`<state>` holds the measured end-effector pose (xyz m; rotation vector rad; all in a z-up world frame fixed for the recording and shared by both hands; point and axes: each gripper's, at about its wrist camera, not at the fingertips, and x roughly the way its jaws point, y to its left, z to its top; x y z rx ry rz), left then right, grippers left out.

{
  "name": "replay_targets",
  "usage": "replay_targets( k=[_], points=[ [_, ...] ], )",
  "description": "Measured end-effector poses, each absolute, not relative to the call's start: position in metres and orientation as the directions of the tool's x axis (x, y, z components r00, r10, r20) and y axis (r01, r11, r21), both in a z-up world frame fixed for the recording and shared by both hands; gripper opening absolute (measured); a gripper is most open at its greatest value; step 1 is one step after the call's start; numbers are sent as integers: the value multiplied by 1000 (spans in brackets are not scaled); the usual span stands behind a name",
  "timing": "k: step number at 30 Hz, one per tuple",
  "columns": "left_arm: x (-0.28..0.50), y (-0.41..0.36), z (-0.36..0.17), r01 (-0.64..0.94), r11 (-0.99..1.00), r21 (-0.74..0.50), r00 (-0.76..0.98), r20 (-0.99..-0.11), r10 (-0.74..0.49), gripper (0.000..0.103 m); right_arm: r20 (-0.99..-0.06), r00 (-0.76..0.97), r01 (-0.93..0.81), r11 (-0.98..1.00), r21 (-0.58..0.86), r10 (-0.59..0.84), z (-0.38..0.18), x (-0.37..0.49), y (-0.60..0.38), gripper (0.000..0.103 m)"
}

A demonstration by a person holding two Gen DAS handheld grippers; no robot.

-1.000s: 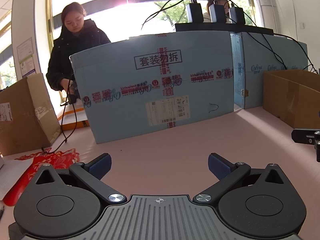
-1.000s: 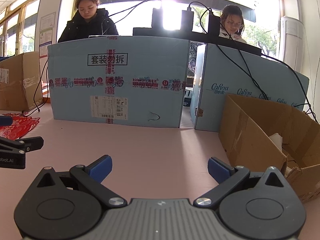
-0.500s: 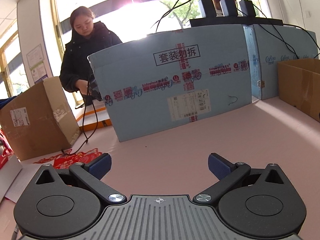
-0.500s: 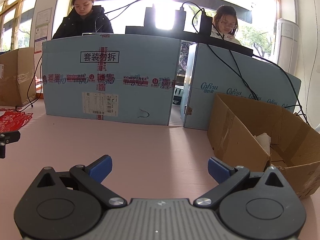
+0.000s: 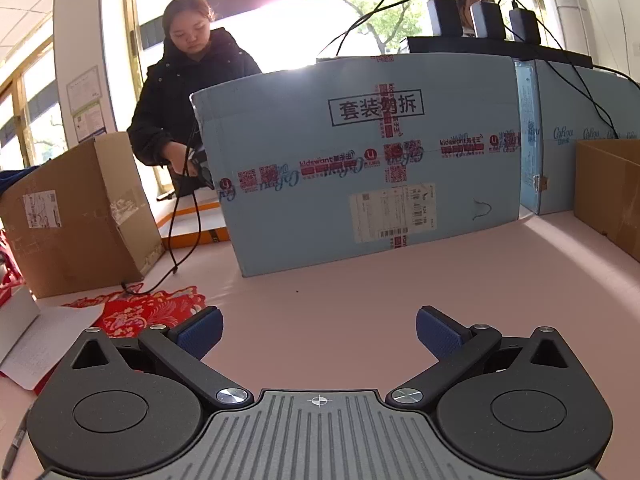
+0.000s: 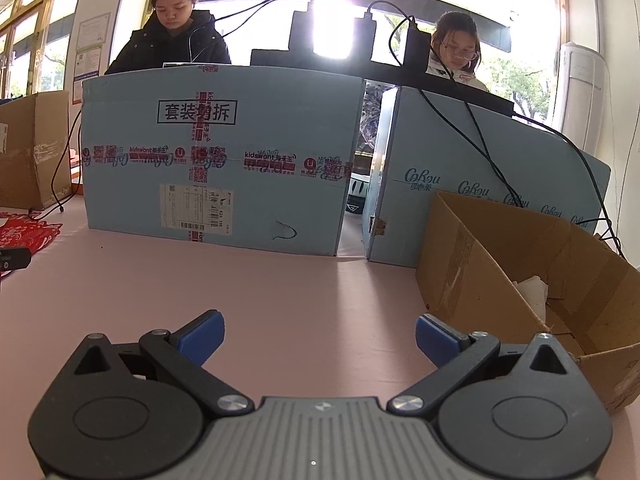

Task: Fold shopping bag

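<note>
Two blue boxes (image 6: 216, 164) (image 6: 480, 200), two people (image 6: 172, 28) (image 6: 458, 48).

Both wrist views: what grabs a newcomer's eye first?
The big light-blue carton with red tape standing mid-table. Then the red patterned bag lying flat at far left, just beyond the open left gripper. An open brown box sits right of the open right gripper.

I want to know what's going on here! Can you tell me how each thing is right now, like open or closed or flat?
left gripper: open, empty.
right gripper: open, empty.
red shopping bag: lying flat on the pink table, untouched.
brown box: open, paper inside.
blue carton: taped shut.
</note>
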<state>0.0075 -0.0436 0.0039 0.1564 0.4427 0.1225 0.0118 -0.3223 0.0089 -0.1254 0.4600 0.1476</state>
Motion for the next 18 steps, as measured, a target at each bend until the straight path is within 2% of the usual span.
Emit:
replay_targets(
  k=[7,18],
  points=[
    [14,-44,-6,-99,989,109,887,-440,137,103,-455,882,-174,982,-79,120,6,17,-322,103],
    [24,-48,-16,-74,992,98,875,-472,112,103,-464,879,-161,984,-80,106,0,26,-323,103]
  ],
)
